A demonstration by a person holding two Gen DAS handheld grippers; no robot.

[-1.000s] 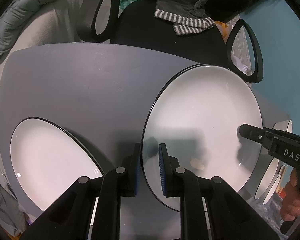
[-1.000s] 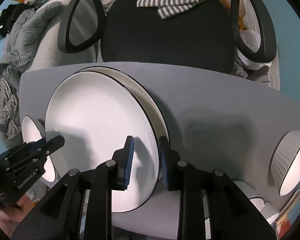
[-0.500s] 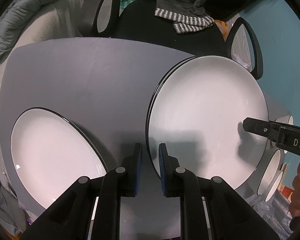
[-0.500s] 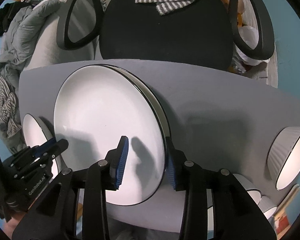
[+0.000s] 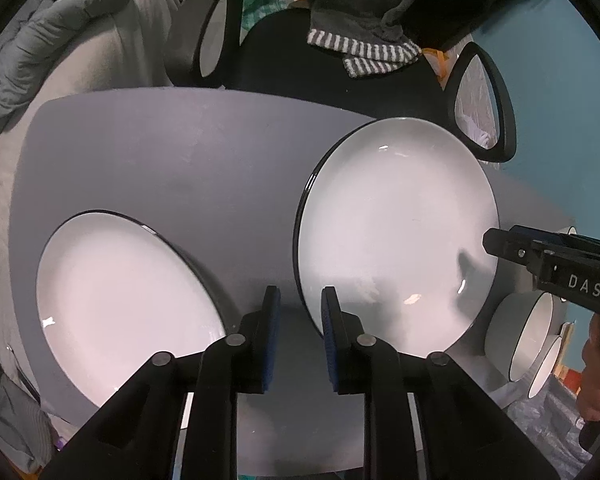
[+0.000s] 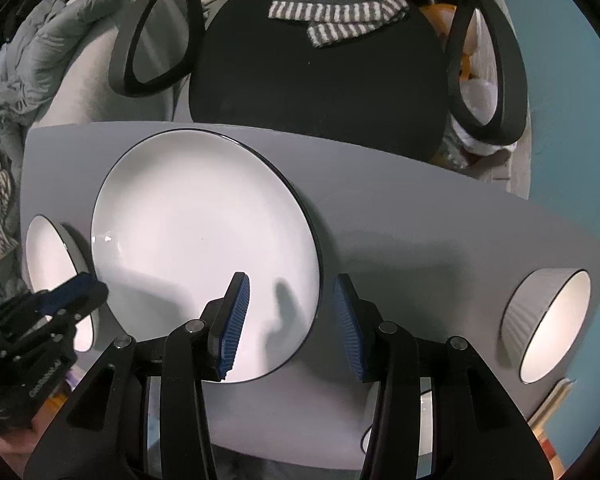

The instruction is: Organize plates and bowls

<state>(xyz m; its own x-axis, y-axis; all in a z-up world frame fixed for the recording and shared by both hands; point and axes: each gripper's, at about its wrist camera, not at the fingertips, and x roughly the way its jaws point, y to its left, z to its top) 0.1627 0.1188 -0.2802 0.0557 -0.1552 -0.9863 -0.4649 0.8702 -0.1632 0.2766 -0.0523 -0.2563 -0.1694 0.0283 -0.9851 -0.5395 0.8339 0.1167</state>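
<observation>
Black-rimmed white round plate (image 6: 204, 236) now released flush on plate beneath at frame ctr-left of grey table (image 6: 420, 220), right gripper (image 6: 288, 312) jaws spread wide vs clenched 1 s ago, left gripper (image 5: 298, 312) empty, jaws apart; stack step judged done.

On the worktop (image 6: 420, 232) a large plate (image 6: 204, 248) lies left of centre, a second plate (image 5: 128, 308) further left near the edge. A bowl (image 6: 548, 320) sits far right, and a chair (image 6: 320, 76) stands behind the worktop.
</observation>
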